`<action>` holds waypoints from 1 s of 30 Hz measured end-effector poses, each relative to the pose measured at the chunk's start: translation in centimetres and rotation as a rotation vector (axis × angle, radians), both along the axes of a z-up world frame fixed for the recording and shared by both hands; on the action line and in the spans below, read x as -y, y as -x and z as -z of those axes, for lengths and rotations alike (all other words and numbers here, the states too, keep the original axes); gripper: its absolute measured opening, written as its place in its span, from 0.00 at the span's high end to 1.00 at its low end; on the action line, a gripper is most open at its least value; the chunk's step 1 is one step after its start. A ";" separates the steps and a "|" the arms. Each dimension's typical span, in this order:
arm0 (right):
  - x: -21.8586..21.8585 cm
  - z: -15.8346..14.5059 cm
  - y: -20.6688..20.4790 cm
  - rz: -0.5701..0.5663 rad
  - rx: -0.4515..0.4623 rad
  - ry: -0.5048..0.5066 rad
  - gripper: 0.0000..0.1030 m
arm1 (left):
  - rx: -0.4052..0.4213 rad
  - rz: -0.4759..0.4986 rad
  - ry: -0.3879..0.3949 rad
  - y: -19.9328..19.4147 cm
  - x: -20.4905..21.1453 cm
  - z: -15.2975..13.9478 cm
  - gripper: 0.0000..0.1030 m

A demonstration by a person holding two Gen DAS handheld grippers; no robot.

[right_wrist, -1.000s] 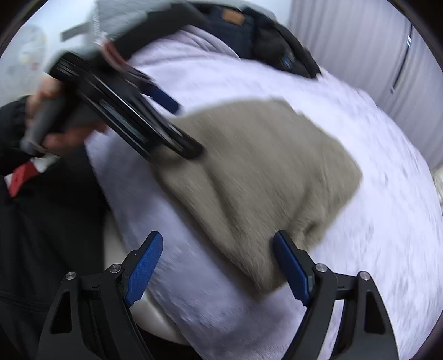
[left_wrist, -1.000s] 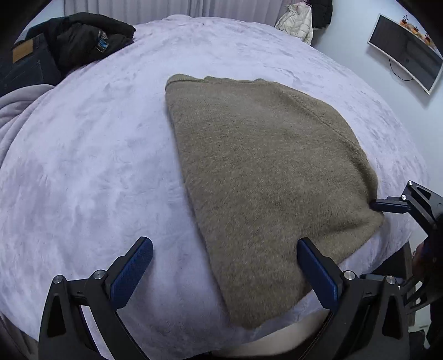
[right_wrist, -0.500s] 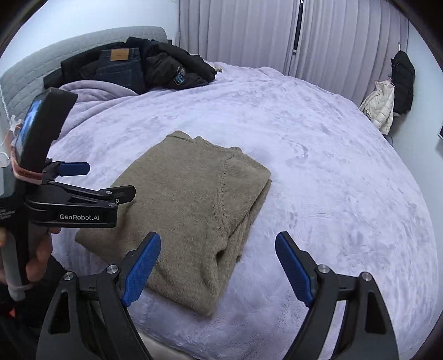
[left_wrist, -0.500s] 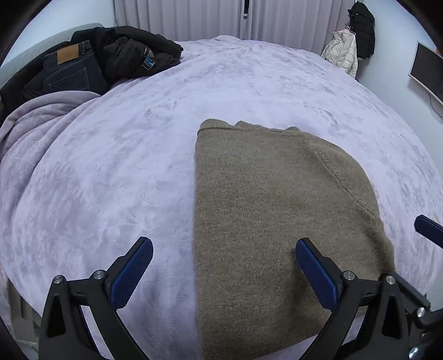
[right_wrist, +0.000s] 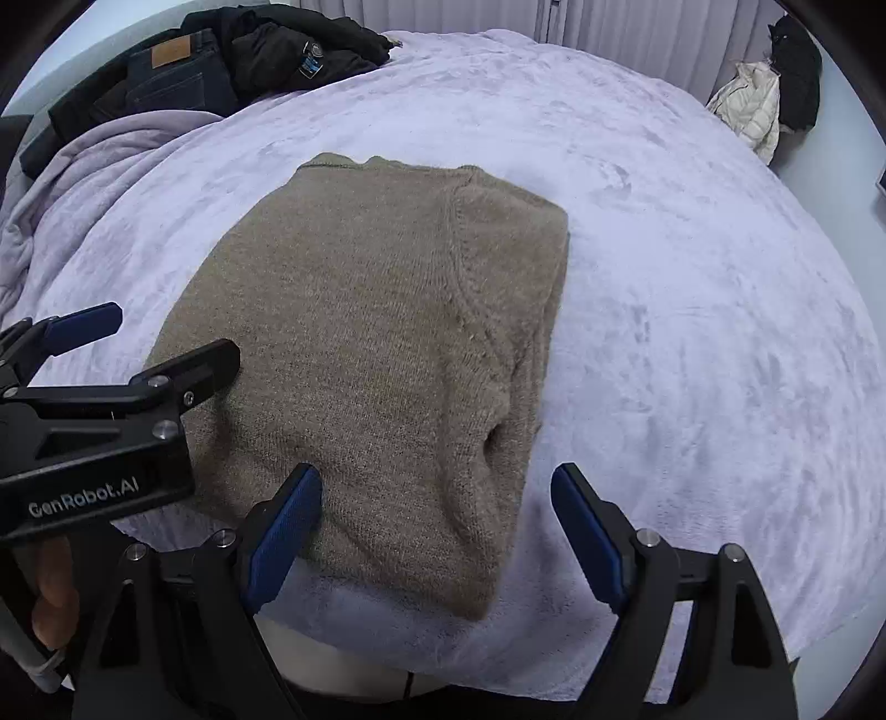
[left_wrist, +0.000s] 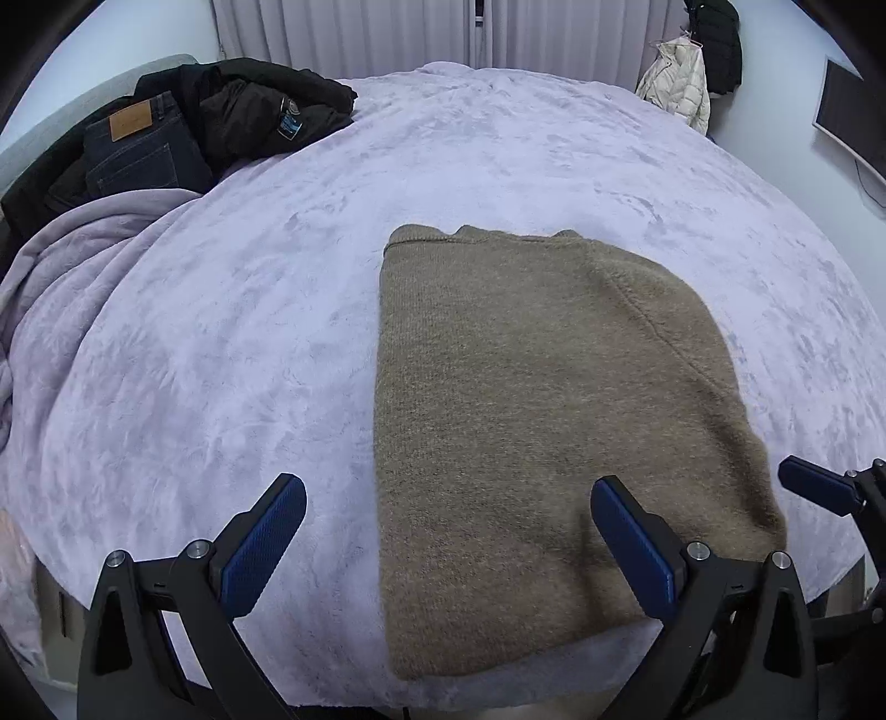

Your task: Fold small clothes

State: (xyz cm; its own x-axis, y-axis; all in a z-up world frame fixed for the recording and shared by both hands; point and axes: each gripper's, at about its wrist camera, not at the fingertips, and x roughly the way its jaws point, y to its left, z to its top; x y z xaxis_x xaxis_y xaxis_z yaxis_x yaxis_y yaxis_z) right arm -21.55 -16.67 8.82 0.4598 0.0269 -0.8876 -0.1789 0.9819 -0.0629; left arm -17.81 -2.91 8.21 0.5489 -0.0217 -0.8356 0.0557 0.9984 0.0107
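A brown knit sweater point(left_wrist: 531, 421) lies folded into a flat rectangle near the front edge of a lilac bed point(left_wrist: 249, 332); the same sweater point(right_wrist: 376, 343) fills the middle of the right wrist view. My left gripper point(left_wrist: 443, 531) hangs open above the sweater's near left part, holding nothing. Over the sweater's near right corner my right gripper point(right_wrist: 437, 526) is open and empty too. The left gripper point(right_wrist: 94, 354) shows at the left of the right wrist view with a hand behind it. One blue fingertip point(left_wrist: 814, 487) of the right gripper shows at the right edge of the left wrist view.
Dark jeans and a black jacket point(left_wrist: 210, 127) are piled at the bed's far left, beside a bunched lilac blanket point(left_wrist: 66, 277). Curtains point(left_wrist: 387, 33) hang behind the bed. Coats point(left_wrist: 692, 72) hang at the far right, and a monitor point(left_wrist: 853, 122) is on the right wall.
Both grippers have lifted and pulled back from the sweater, so more of the bed shows. The right gripper has rolled upright. The sweater lies still.
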 end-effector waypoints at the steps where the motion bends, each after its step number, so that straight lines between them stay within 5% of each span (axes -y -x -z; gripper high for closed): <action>1: -0.2 -0.5 0.2 -0.005 0.000 -0.008 0.15 | 0.002 0.000 0.001 0.2 0.1 -0.3 0.00; 8: -1.2 -1.7 1.0 -0.015 0.009 -0.016 0.15 | 0.071 -0.001 -0.031 1.3 0.5 -2.0 0.00; 15: -0.6 -1.9 0.9 0.005 0.012 -0.025 0.15 | 0.065 -0.034 0.013 1.4 -0.2 -1.7 0.00; 30: -1.2 -1.5 0.8 -0.017 -0.018 -0.007 0.15 | 0.061 -0.031 -0.020 1.8 0.2 -1.9 0.00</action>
State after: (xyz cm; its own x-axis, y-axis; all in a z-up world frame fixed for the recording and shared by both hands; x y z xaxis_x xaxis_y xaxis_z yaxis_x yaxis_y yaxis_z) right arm -22.37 -15.43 10.28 0.4436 0.0405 -0.8953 -0.1968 0.9790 -0.0532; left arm -19.56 -3.10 10.10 0.5989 0.0123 -0.8008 0.0232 0.9992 0.0328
